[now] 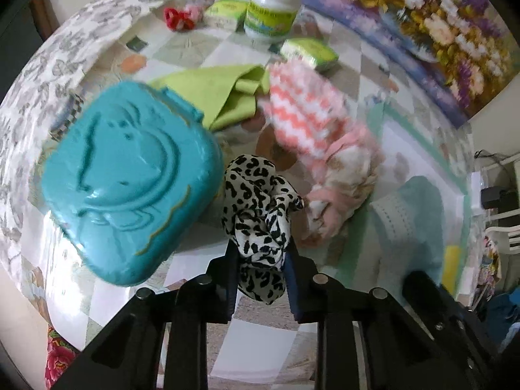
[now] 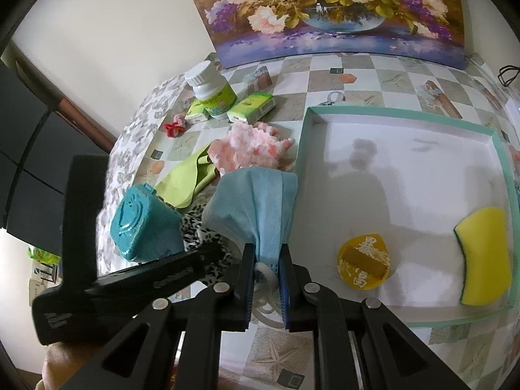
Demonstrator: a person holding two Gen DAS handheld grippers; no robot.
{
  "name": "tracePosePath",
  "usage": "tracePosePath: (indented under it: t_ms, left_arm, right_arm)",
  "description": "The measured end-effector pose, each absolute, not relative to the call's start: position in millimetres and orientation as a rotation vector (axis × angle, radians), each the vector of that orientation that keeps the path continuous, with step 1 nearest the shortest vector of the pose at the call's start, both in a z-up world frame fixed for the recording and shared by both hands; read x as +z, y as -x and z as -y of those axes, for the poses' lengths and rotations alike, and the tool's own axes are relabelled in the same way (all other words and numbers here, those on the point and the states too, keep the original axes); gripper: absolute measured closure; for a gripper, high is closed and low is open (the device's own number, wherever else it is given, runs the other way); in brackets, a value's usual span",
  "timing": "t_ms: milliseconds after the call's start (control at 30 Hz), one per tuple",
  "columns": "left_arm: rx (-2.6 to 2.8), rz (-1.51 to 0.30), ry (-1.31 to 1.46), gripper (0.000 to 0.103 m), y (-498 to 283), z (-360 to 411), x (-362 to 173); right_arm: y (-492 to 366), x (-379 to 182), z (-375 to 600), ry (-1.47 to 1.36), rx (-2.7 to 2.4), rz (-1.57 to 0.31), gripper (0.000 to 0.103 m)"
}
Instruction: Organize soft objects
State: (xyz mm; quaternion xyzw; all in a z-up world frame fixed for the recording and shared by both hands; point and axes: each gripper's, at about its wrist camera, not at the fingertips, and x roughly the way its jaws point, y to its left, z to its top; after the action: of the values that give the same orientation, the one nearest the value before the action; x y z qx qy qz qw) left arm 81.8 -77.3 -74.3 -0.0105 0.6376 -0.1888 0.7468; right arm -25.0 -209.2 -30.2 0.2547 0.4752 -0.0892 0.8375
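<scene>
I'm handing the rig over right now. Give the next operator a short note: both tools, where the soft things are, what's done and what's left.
Left tool: closed on the leopard-print scrunchie, beside the teal case.
Right tool: shut on the blue face mask, held near the tray's left wall.
Tray: the yellow sponge and round yellow pad are in.
Left on the table: green cloth, pink-and-white fluffy cloth, small red and pink hair ties.
Next, probably: put mask and scrunchie in the tray, then the rest.
</scene>
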Motion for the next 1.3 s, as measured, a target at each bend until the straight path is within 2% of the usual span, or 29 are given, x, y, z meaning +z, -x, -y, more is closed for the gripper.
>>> tracePosePath:
  t_ms: [233, 467, 800, 1067, 1300]
  left_arm:
    - [-0.503, -1.209, 0.024, 0.077, -65.0, 83.1, -25.6]
    - [-0.637, -1.118, -0.146, 0.077, -31.9, 135.0, -14.7]
    - [-0.714, -1.08, -0.266, 0.076, -12.4, 184.9, -26.4]
    - [-0.683, -1.085, -0.252, 0.076, -25.4, 207.1, -41.4]
    - [-0.706, -1.094, -0.236, 0.076, -34.7, 233.7, -51.7]
  right_arm:
    - [33.4, -17.3, 224.2, -0.569, -0.233, -0.949, 0.089]
    - [54.8, -20.6, 267.5, -0.588, -0.459, -0.944, 0.089]
    - [102.5, -50.4, 336.2, -0.816, -0.637, -0.932, 0.089]
    - [93.7, -55.5, 339.5, -0.78, -0.612, -0.931, 0.088]
    - [92.1, -46.3, 353.9, -0.738, -0.65, -0.857, 0.088]
